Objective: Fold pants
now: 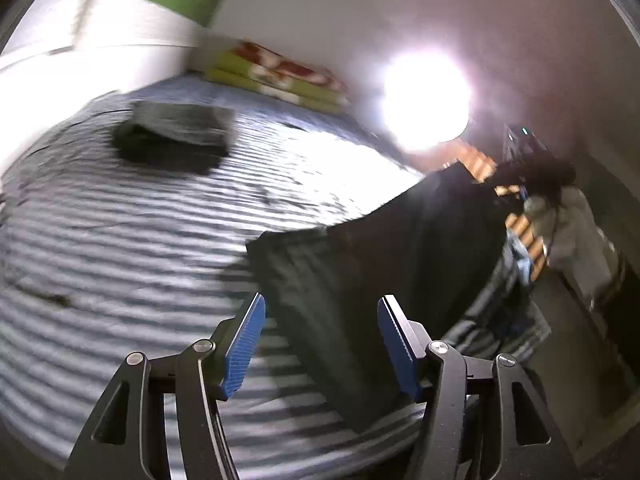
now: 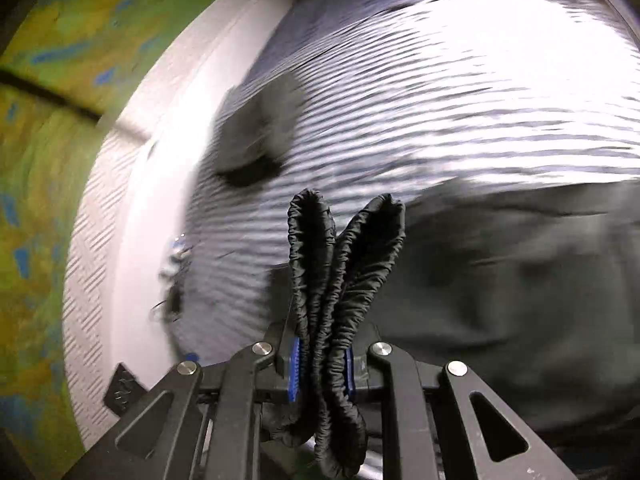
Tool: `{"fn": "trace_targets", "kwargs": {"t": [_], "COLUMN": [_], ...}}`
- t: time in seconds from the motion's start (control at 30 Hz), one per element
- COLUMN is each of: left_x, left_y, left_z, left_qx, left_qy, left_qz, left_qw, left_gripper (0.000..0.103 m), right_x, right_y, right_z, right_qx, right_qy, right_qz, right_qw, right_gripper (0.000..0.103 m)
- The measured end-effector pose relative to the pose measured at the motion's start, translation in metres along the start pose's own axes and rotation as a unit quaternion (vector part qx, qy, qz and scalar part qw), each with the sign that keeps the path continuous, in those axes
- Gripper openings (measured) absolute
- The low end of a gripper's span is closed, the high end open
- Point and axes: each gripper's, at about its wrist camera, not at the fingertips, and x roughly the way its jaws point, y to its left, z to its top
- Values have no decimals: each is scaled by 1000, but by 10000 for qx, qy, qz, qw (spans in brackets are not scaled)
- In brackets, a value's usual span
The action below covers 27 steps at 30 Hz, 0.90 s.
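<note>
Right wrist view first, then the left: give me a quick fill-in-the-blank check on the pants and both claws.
1. The right claw is shut on the gathered elastic ____ of the dark pants.
2. The left claw stands ____, with nothing between its blue pads.
3. The pants lie on a bed with a ____ sheet.
4. Farther back on the sheet rests a ____ grey garment.

Missing words: waistband; open; striped; folded

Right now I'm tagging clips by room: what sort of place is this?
Probably a bedroom: a wide bed under a blue-and-white striped sheet, a folded dark grey garment pile lying on it, and green patterned bedding against the wall.
</note>
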Motion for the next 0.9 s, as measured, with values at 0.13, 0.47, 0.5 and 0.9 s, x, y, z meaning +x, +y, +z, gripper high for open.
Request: {"fn": "trace_targets", "kwargs": {"t": [0.13,0.47,0.5,0.9], "left_x": [51,152,161,210], "left_y": [-46,-122,-126,-142], "left_z": [3,-13,-15,-32], "left_qx": [390,931,963,1025], "left_qy": [345,1196,1273,1789], "left_qz": [-263,-559,-583,-674], "left_qw": [9983,9869,9855,9762], "left_gripper": [63,63,63,63], "right_x": [-39,-57,-54,-68], "right_y": [-72,-166,-170,-228], "right_z": [21,52,53,46], "right_qx": [310,463,450,430], "right_qy": [-238,-71,-23,-152], "right_qz": [-599,-908,-922,-1804], "right_qw": [9974,9948,9947,9825], "right_gripper": [14,14,14,25]}}
